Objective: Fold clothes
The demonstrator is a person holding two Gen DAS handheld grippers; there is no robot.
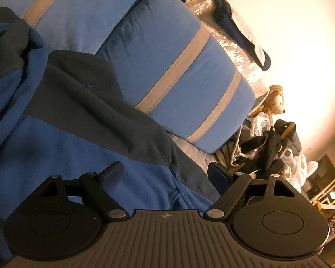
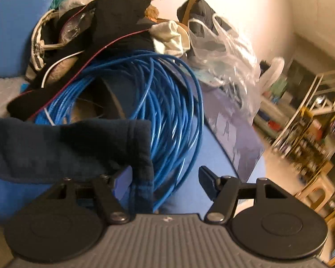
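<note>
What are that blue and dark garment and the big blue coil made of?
The blue and navy garment looks like fleece: matte, fuzzy nap, soft folds. The coil of blue cable looks plastic-jacketed: smooth, slightly glossy strands with highlights. Neither is certain.

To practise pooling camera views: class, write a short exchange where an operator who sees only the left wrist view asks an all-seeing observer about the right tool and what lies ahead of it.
Operator: My view shows only the fleece and the striped pillows. Is the right tool gripping anything?
Observer: No. The right tool stands open; a dark sleeve end drapes against one finger, unclamped.
Operator: What lies ahead of it?
Observer: A coil of blue cable, just beyond that sleeve end.
</note>
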